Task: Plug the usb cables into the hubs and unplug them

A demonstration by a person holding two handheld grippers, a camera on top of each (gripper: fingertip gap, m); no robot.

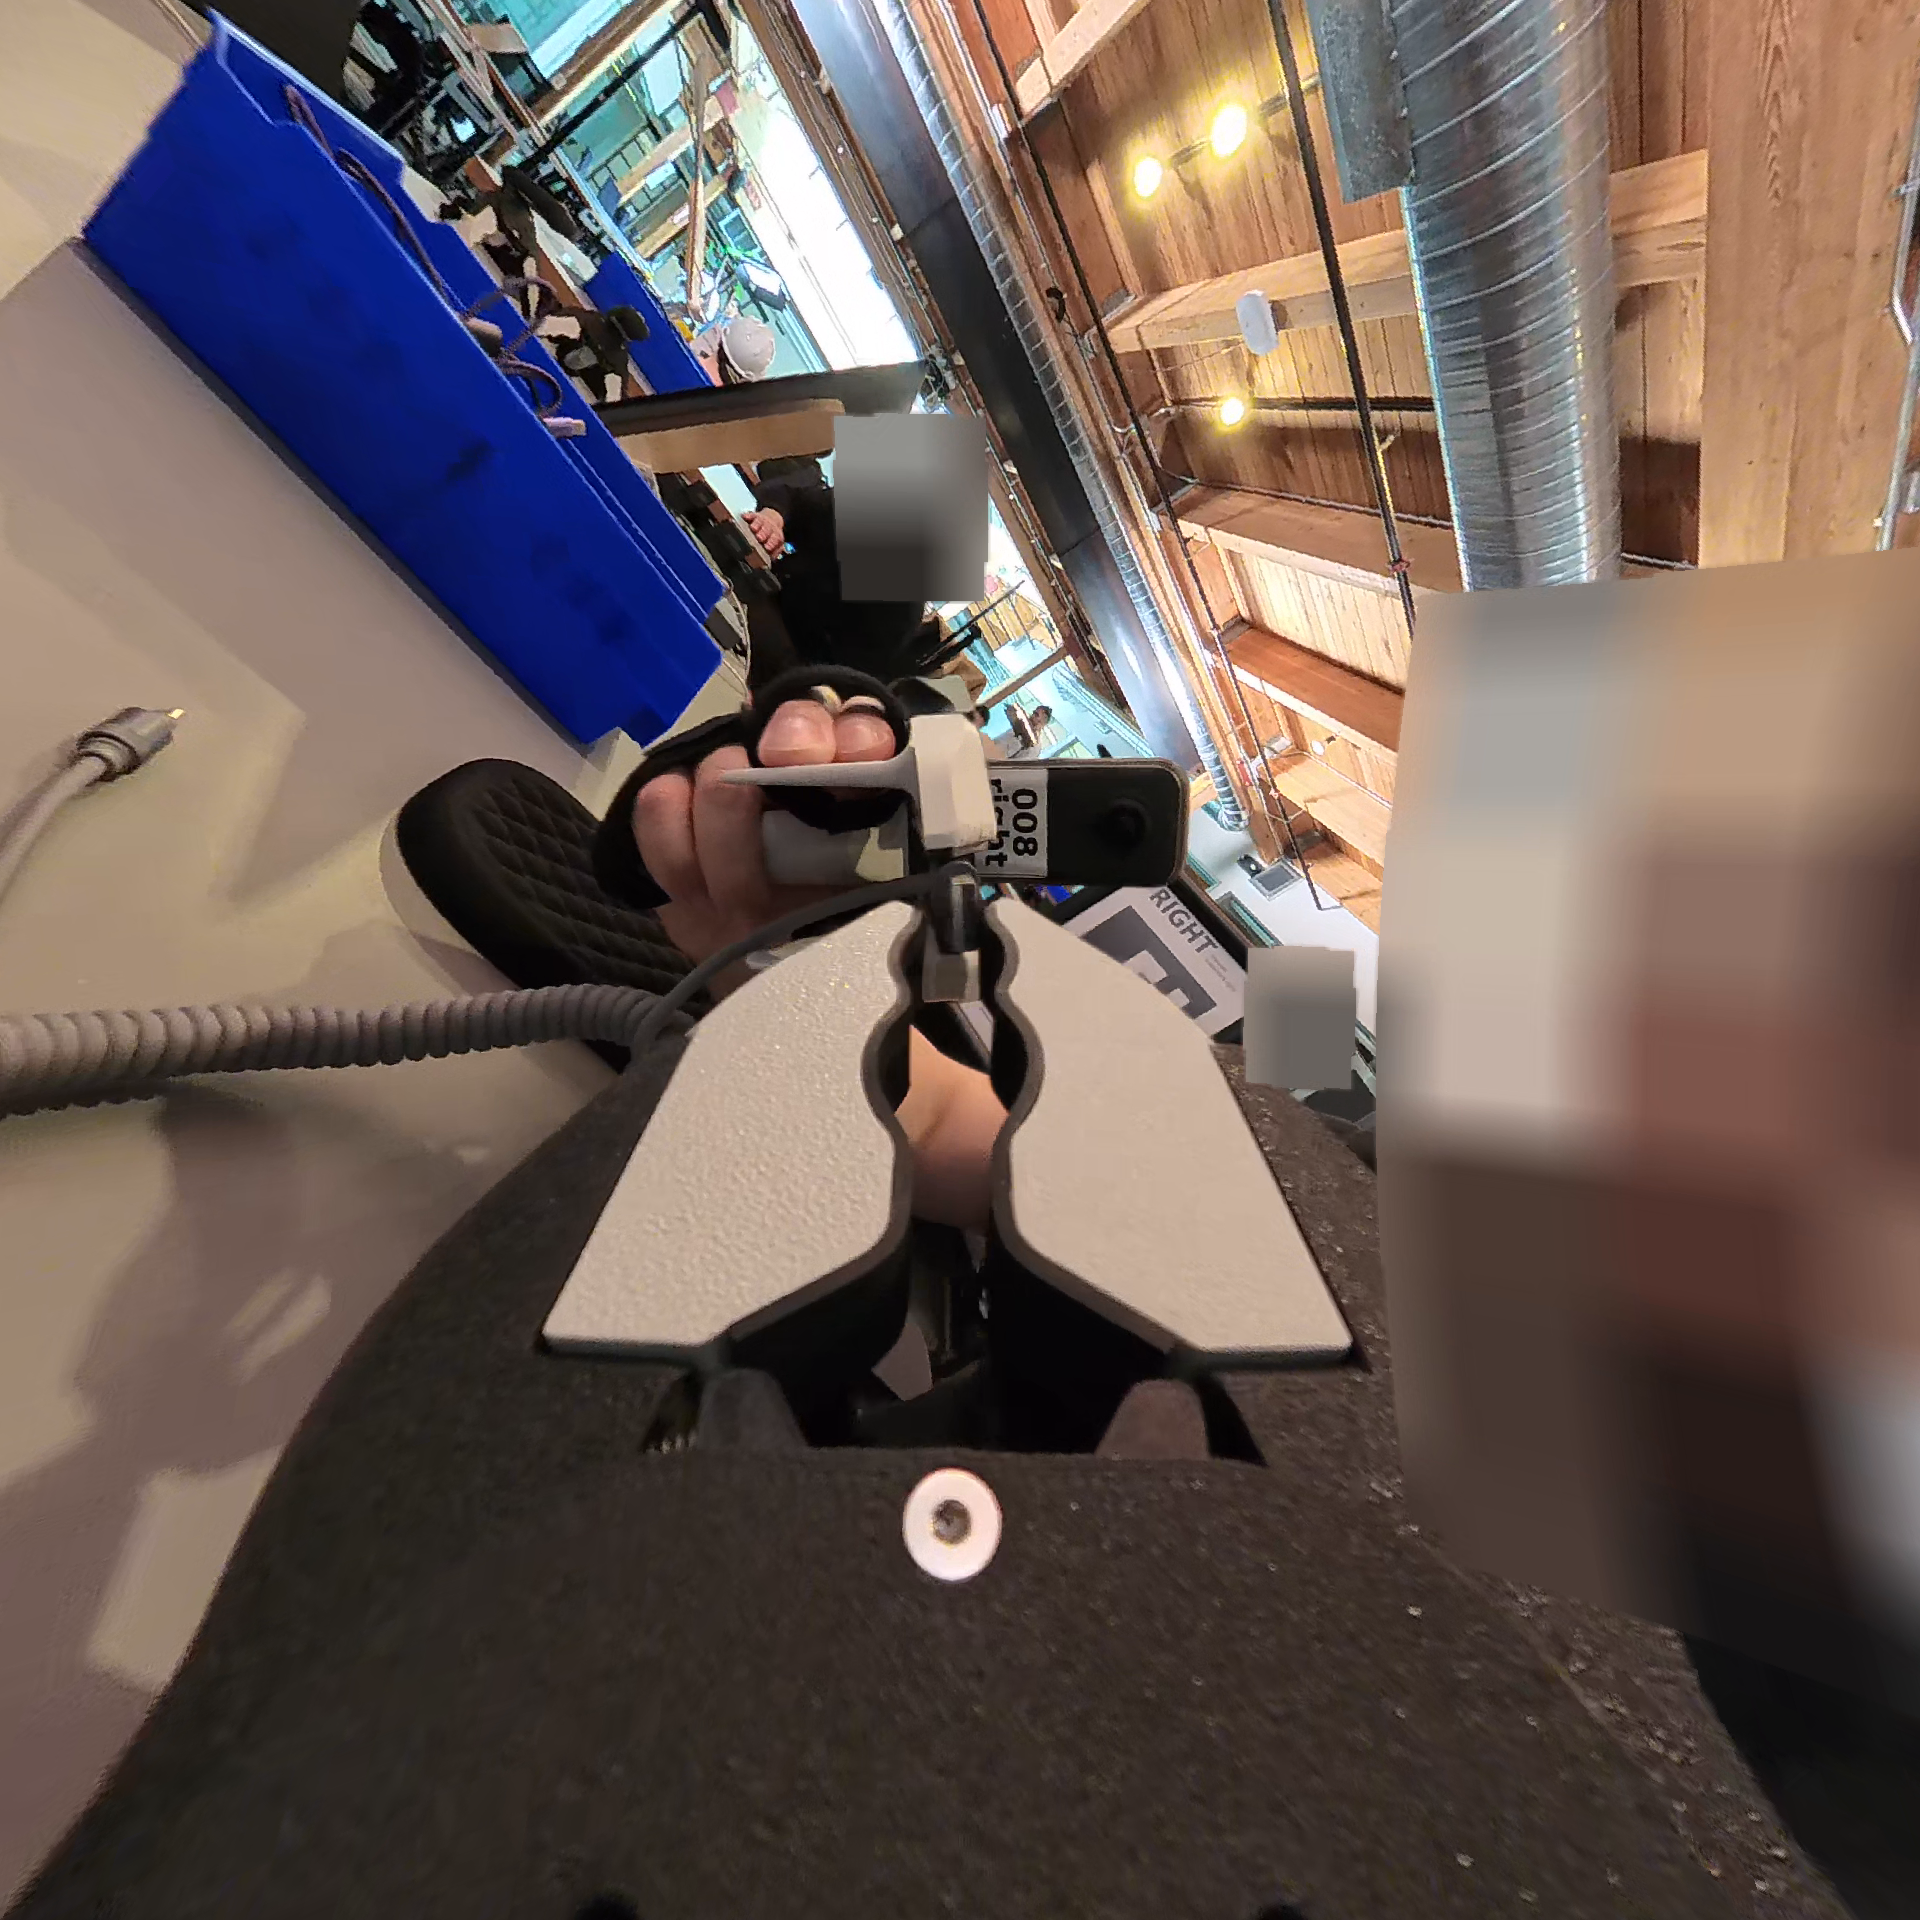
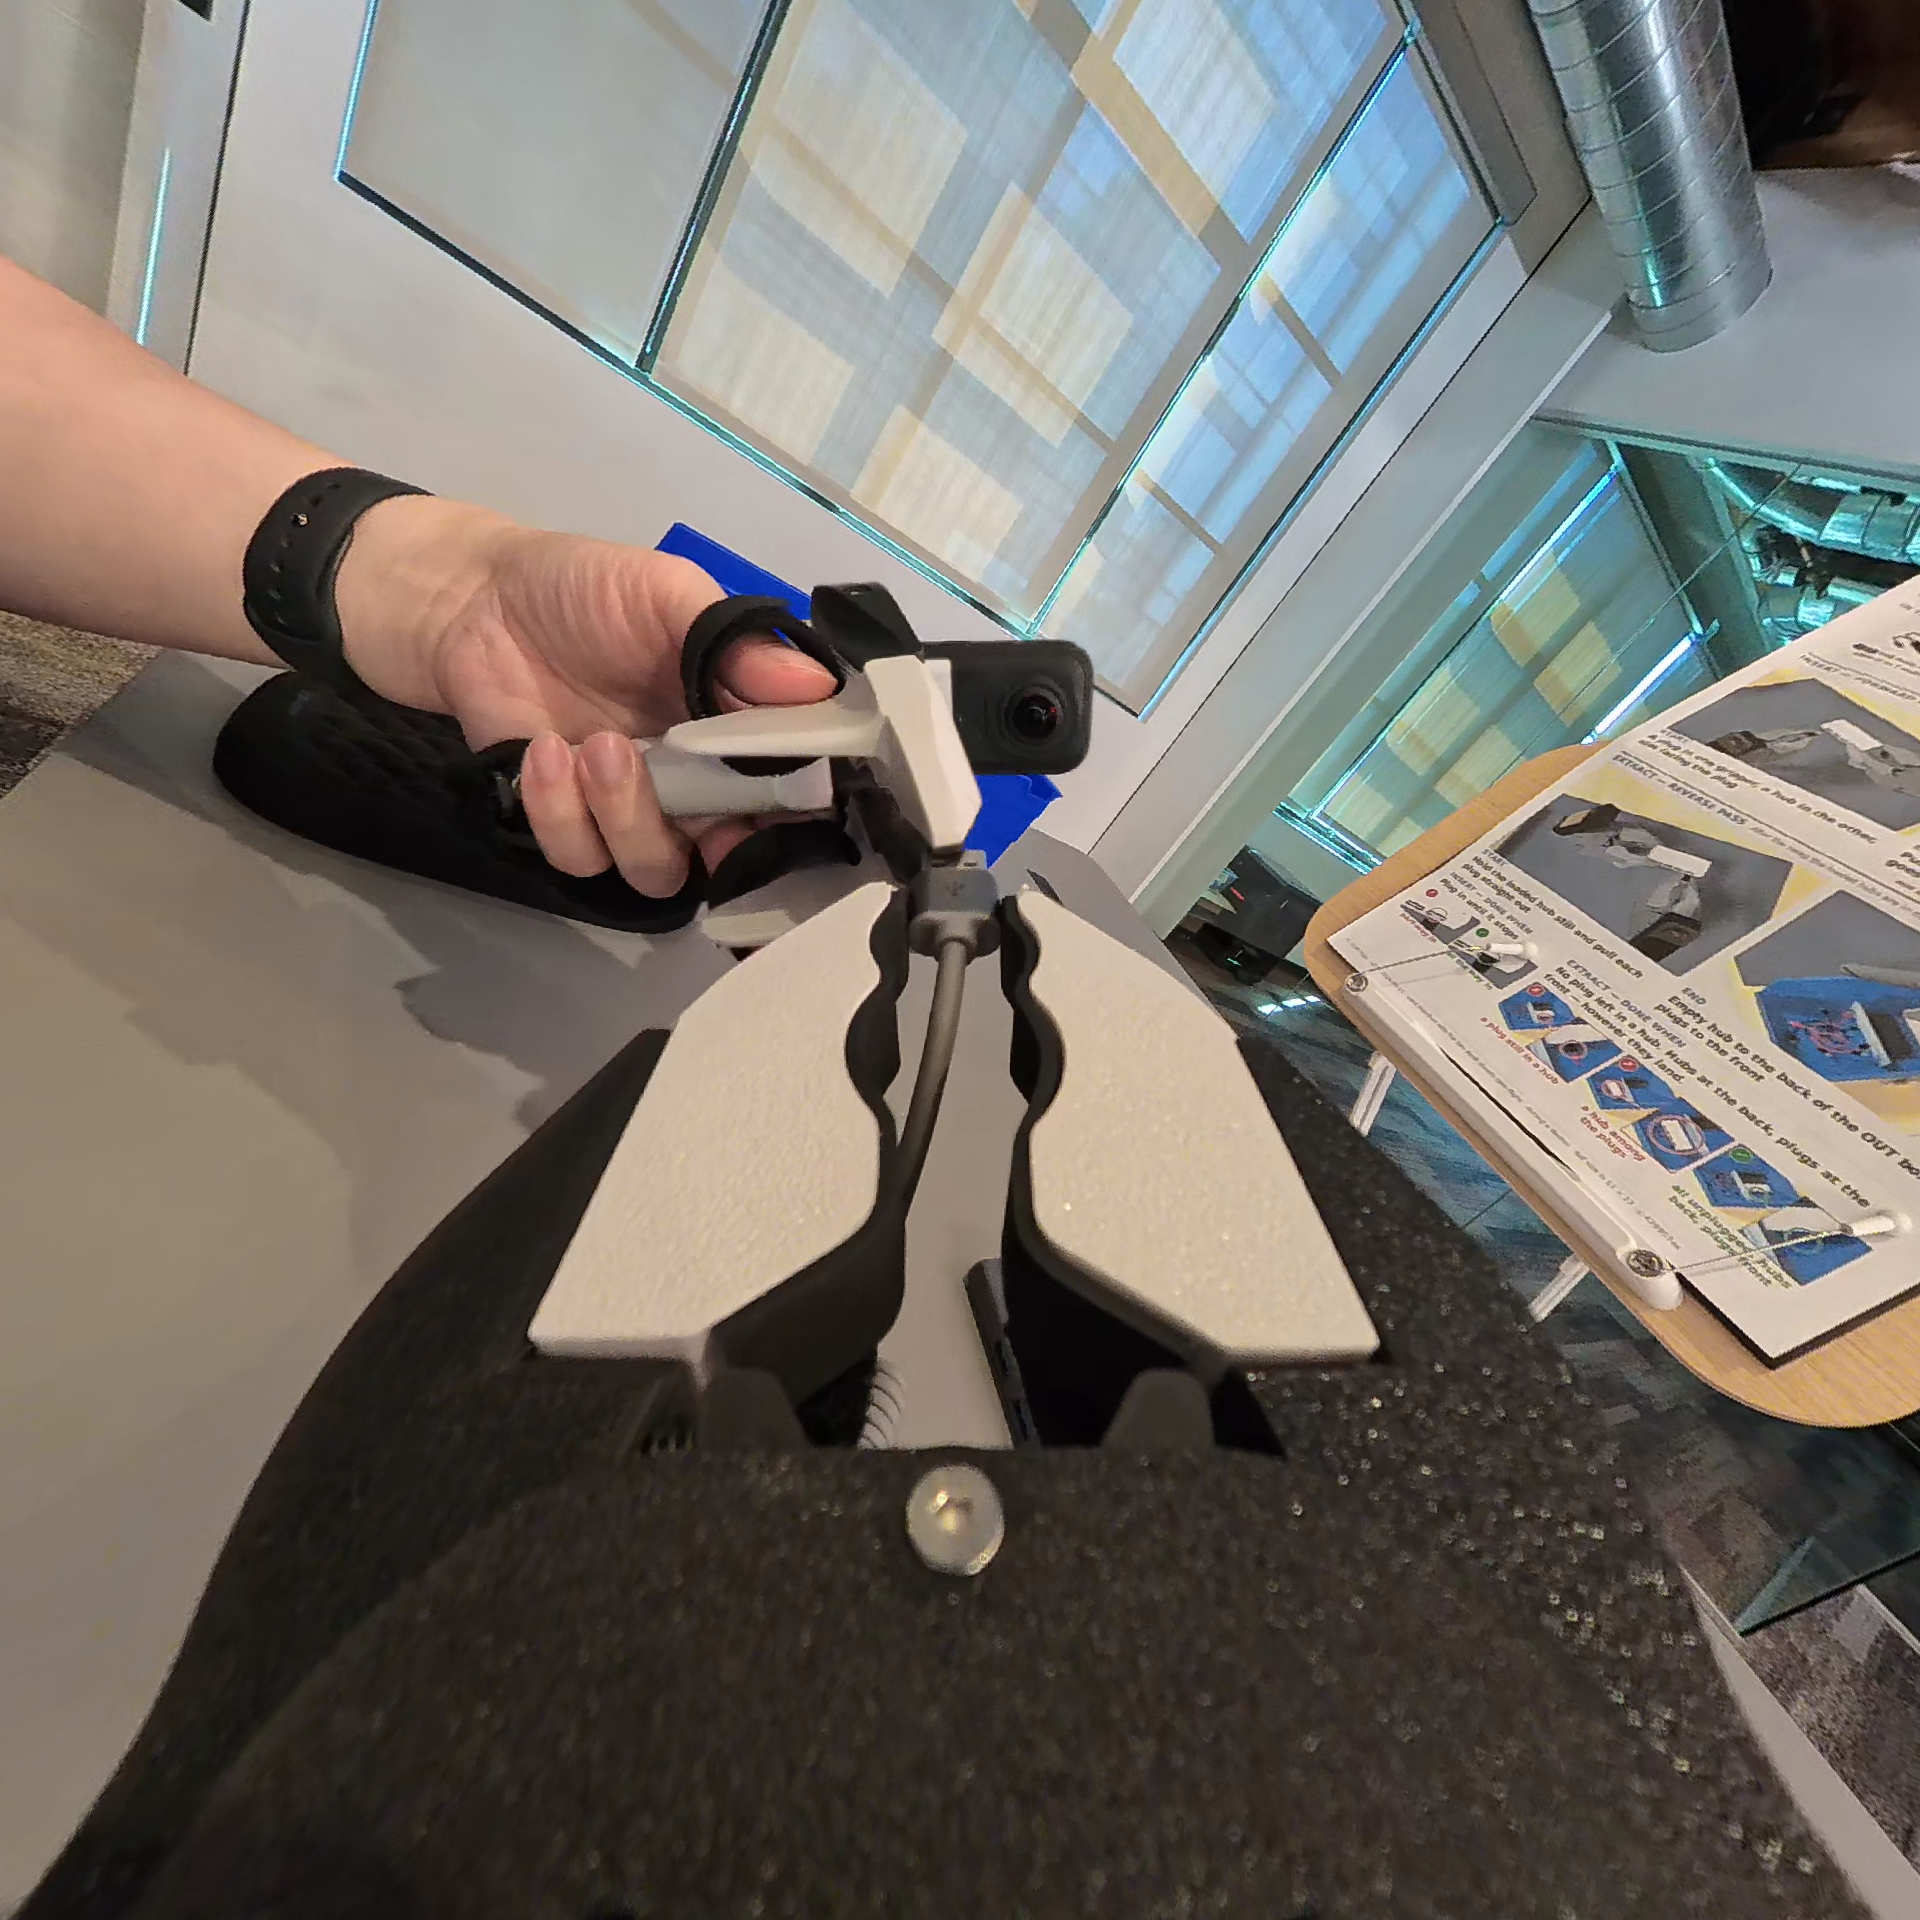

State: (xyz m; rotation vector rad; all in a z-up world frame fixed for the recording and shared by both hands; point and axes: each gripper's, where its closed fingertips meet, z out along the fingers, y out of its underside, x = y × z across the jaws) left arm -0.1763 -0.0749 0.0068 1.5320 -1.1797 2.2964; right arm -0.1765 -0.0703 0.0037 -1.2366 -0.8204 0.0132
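Note:
My left gripper [image 1: 948, 940] is shut on a small grey piece, the hub [image 1: 943, 979], seen end-on at its fingertips. A dark plug [image 1: 958, 902] meets the hub's far end, and its thin cable [image 1: 727, 961] curves left to a coiled grey cable [image 1: 312, 1029] on the table. My right gripper [image 2: 951, 909] is shut on that grey usb plug [image 2: 951, 891], whose cable [image 2: 930, 1060] runs back between the fingers. The two grippers face each other tip to tip above the table edge. I cannot tell whether the plug is fully seated.
Blue bins [image 1: 395, 416] stand along the far side of the grey table [image 1: 156, 540]. A second grey cable with a plug [image 1: 130, 732] lies at the left. A black quilted pad [image 2: 364, 769] lies on the table. An instruction board [image 2: 1662, 987] leans at the right. Less than 4 cm separates the two grippers' tips.

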